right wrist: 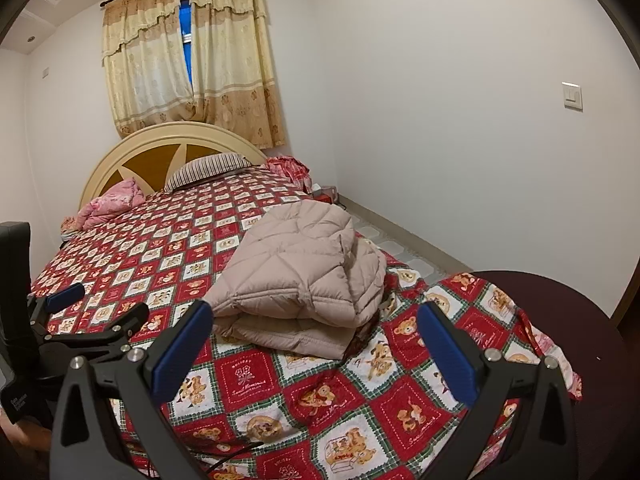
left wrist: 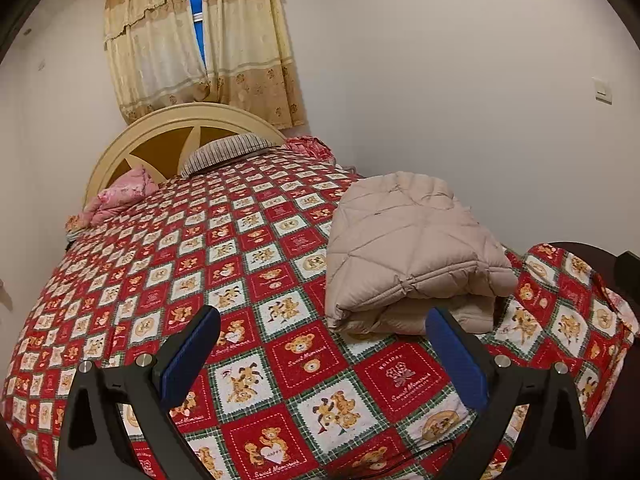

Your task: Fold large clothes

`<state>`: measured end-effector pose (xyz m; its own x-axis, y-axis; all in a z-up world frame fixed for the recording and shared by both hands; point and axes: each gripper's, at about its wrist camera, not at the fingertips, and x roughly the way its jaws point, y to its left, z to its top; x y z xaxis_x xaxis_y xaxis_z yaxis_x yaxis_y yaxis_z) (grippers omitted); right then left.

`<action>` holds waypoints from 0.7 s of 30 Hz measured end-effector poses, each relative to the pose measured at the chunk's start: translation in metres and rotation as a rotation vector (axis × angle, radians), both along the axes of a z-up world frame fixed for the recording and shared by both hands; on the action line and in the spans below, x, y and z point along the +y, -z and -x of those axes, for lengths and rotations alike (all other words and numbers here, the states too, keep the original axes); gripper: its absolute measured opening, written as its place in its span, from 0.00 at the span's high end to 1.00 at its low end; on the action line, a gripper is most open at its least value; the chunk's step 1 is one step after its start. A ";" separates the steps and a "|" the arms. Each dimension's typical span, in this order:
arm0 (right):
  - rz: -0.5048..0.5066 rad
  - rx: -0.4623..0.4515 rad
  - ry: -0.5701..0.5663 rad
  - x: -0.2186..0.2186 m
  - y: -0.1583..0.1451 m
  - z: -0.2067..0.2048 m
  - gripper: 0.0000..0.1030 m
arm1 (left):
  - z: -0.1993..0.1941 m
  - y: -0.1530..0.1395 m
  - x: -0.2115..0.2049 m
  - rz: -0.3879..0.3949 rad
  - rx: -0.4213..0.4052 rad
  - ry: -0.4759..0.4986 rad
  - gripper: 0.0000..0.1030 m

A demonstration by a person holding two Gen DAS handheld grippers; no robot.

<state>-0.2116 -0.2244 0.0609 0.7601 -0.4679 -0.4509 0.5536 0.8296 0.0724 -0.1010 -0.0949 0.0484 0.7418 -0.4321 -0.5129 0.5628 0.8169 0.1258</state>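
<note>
A beige quilted down coat [left wrist: 412, 252] lies folded into a thick bundle on the red teddy-bear bedspread [left wrist: 248, 264], near the bed's right foot corner. In the right wrist view the same coat [right wrist: 304, 280] sits just ahead of the fingers. My left gripper [left wrist: 324, 332] hovers open over the bedspread, short of the coat's near edge, with nothing between its blue pads. Over the foot of the bed my right gripper [right wrist: 314, 326] is also open and holds nothing. The left gripper [right wrist: 94, 310] shows again at the left edge of the right wrist view.
A cream headboard [left wrist: 176, 128], a striped pillow [left wrist: 228, 152] and a pink bundle [left wrist: 120, 196] are at the far end of the bed. A dark round footboard corner [right wrist: 560, 312] lies on the right. White wall and tiled floor [right wrist: 400, 248] run along the bed's right side.
</note>
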 end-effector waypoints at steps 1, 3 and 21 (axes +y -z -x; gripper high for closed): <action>0.001 0.000 0.002 0.000 0.000 0.000 0.00 | -0.001 0.000 0.000 -0.003 -0.005 -0.003 0.01; 0.000 0.001 0.005 0.000 0.001 0.000 0.00 | -0.002 0.001 -0.001 -0.007 -0.012 -0.008 0.01; -0.024 0.007 0.008 -0.006 0.005 0.000 0.00 | -0.012 0.003 0.004 0.000 -0.007 -0.008 0.01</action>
